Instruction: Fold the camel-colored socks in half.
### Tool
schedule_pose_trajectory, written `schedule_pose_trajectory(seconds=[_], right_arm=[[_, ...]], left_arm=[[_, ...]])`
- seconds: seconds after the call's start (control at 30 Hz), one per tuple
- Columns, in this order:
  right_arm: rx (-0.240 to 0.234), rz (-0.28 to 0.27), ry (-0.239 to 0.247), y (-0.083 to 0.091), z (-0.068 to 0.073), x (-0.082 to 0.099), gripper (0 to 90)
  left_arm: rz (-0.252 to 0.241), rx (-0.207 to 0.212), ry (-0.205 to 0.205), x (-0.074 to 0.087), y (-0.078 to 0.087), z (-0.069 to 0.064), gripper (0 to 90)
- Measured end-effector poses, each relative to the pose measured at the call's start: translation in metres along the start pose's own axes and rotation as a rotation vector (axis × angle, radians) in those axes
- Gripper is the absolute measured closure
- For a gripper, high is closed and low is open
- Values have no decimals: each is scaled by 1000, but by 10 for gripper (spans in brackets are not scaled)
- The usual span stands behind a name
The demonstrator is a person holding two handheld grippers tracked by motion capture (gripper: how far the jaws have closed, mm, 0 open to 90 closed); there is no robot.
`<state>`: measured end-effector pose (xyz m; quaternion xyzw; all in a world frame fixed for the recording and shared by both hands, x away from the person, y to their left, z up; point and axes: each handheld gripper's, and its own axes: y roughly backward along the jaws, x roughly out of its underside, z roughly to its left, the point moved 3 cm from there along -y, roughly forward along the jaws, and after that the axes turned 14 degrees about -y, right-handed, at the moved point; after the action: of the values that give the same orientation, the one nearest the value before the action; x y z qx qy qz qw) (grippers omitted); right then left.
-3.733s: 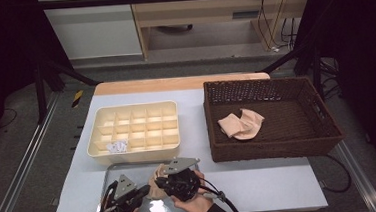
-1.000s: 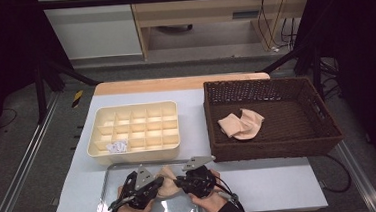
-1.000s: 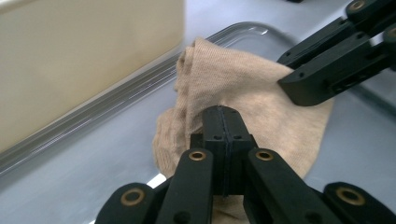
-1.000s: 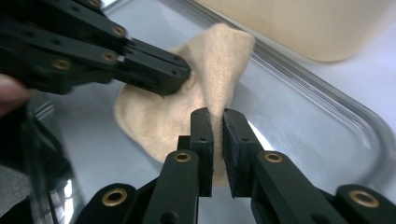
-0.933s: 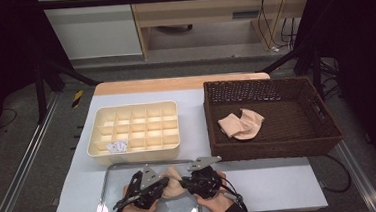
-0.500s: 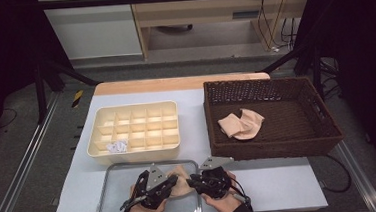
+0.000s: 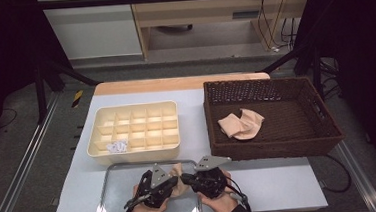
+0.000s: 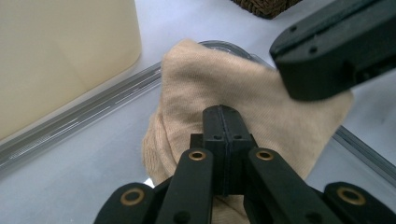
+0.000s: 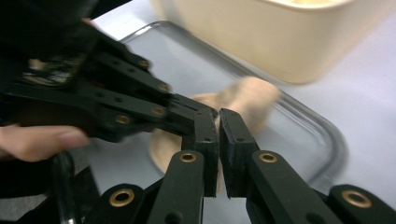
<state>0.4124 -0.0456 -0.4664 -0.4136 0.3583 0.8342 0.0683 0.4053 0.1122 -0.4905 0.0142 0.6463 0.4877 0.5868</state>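
A beige sock (image 7: 179,170) is held over the metal tray (image 7: 113,191), pinched from both sides. My left gripper (image 7: 175,181) is shut on its left part, and in the left gripper view the jaws (image 8: 223,122) meet on the knit fabric (image 8: 210,79). My right gripper (image 7: 186,178) faces it from the right. Its jaws have just been closing, and in the right gripper view (image 9: 218,135) a strip of sock (image 9: 252,100) shows between the pads. The two grippers' tips almost touch.
A cream compartment box (image 7: 132,127) stands just beyond the tray, with a small white item (image 7: 117,146) in one cell. A brown wicker basket (image 7: 274,145) at the right holds more beige socks (image 7: 241,124). Bare grey mat lies right of the tray.
Since the oldest frame both grippers have carried the sock rightward and a little farther up the tray. Over the last half second they stay almost in place.
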Motion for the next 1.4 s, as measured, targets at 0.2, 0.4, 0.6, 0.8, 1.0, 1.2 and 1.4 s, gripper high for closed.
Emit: schedule_pose_trajectory(seconds=[0.2, 0.4, 0.6, 0.8, 1.0, 1.2, 1.4], right_arm=[[-11, 28, 10, -4, 5, 1, 866], [13, 35, 6, -4, 5, 2, 867], [-11, 28, 15, -6, 10, 0, 868], [-23, 41, 45, -7, 18, 0, 868], [-7, 45, 38, -8, 17, 0, 868], [-8, 48, 67, -14, 24, -1, 865], [-71, 65, 76, -25, 35, -4, 865]], left_arm=[[-27, 41, 50, 2, 10, 7, 883], [-13, 31, 58, 11, 16, 10, 890], [-10, 24, 47, 9, 7, 4, 894], [-55, 21, 87, 12, 29, 20, 894], [-35, -39, 104, 35, 53, 31, 892], [3, -17, 86, 43, 41, 24, 895], [21, -25, 83, 45, 39, 24, 896]])
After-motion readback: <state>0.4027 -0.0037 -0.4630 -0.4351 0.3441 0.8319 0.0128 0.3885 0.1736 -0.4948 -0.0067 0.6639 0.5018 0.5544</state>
